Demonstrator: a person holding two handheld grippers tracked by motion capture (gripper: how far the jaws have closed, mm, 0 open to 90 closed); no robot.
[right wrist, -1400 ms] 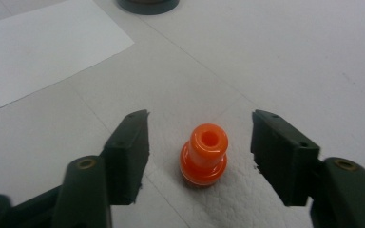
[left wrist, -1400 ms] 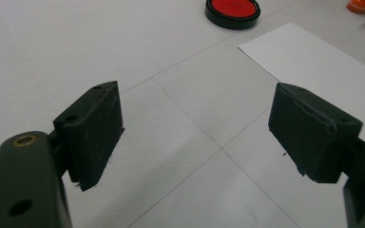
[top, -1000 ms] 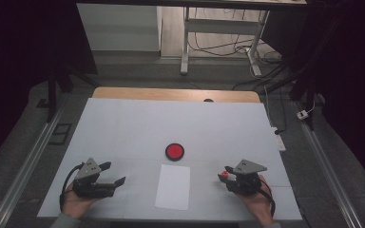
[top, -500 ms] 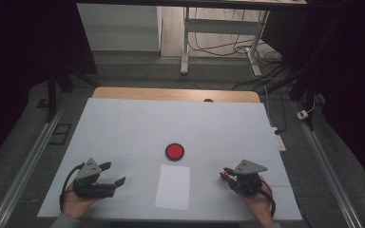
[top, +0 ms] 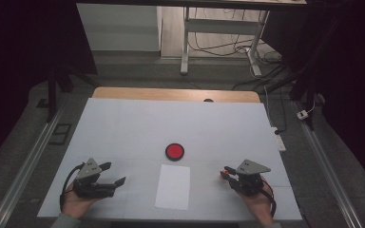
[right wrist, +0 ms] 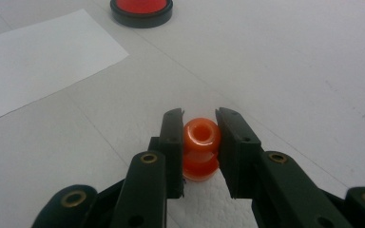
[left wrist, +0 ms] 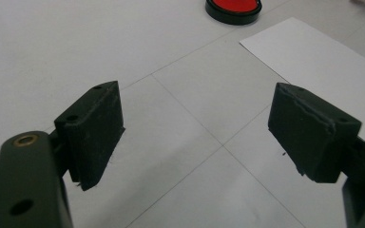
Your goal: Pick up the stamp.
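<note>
While the counter (top: 123, 123) carries a white sheet (top: 173, 186) and red disc (top: 174, 151) centrally, the left hand-held gripper (top: 116, 174) rests spread and idle; the right hand-held gripper (right wrist: 199, 124) has just closed, pinching an orange spool-shaped piece (right wrist: 200, 147) upright near the counter's right edge, apparently ready for lifting.

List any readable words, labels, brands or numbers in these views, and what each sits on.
None can be read. The white paper sheet, the round red pad in its black rim, the small orange stamp and both tongs bear no visible writing.
</note>
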